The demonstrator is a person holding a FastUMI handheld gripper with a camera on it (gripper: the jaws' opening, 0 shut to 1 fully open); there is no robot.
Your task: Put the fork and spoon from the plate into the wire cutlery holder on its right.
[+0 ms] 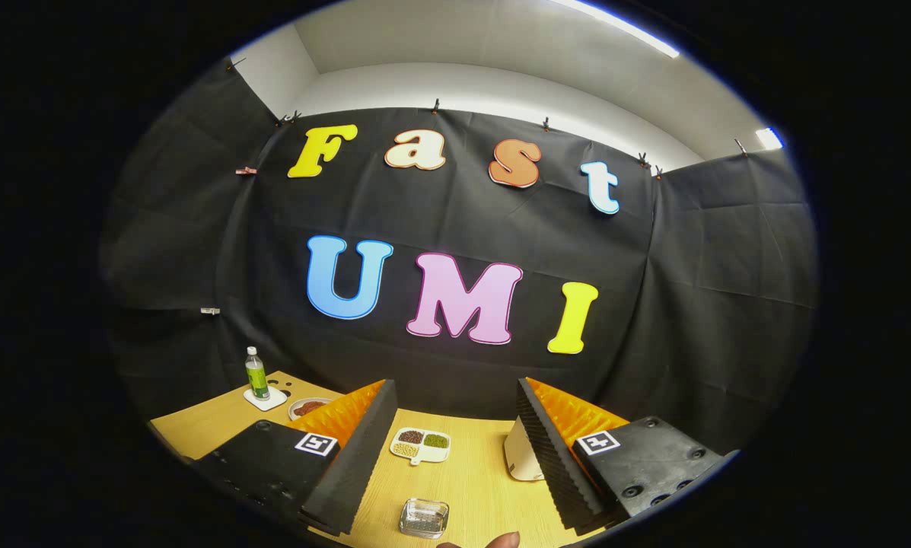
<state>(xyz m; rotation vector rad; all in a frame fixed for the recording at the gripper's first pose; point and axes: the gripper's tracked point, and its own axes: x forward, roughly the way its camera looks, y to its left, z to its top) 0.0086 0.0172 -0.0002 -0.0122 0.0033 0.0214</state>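
My gripper (455, 385) is open, its two fingers wide apart and raised above the wooden table (470, 487), with nothing between them. A pale, cream-coloured flat thing (520, 458) lies beside the right finger (554, 449), which hides part of it; I cannot tell whether it is the plate. A small square see-through container with a meshed look (423, 517) stands on the table below the gap between the fingers; whether it is the wire holder is unclear. I can make out no fork or spoon.
A white divided dish with beans and grains (421, 444) sits on the table between the fingers. Beyond the left finger (352, 457) stand a green-labelled bottle (256, 373) on a white coaster and a small bowl of red food (307, 408). A person's fingertips (501, 540) show close below.
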